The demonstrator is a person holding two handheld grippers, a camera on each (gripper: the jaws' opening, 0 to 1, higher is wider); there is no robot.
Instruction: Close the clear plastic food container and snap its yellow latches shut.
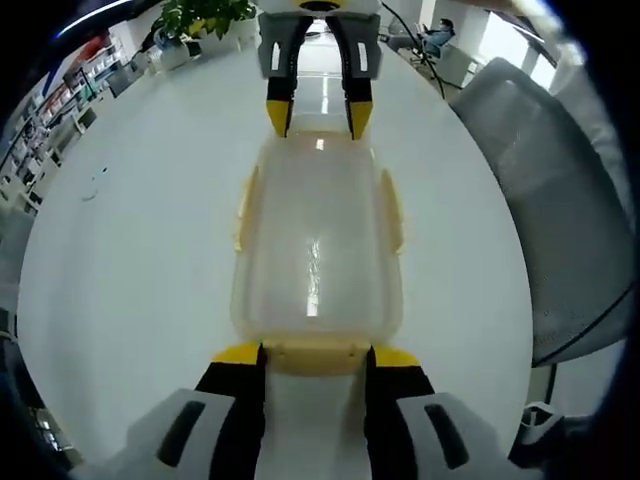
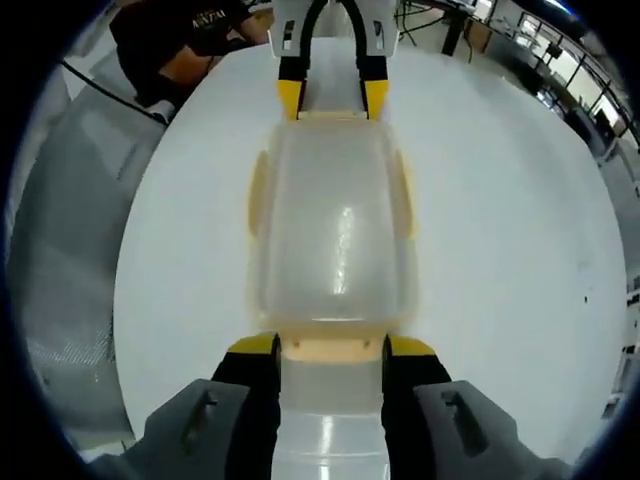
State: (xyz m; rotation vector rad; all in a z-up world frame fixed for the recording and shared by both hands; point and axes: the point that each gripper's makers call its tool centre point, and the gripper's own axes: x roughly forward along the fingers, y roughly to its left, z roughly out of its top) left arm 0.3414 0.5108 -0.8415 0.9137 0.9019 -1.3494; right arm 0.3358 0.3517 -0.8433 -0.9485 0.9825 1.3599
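On the white table [image 1: 130, 260], the clear container [image 1: 318, 250] lies lidded between my two grippers. My left fingers [image 1: 236, 356] bracket its near yellow end latch [image 1: 316, 356] at 6 o'clock; my right gripper [image 2: 331, 352] does likewise opposite, whether pinching or merely touching is unclear.

You have a white, glossy counter [image 1: 130, 250] in front of you. Directly on it lies the clear plastic container [image 1: 315, 260] with yellow latches, lid on top; a potted plant [image 1: 205, 18] stands at its far edge.
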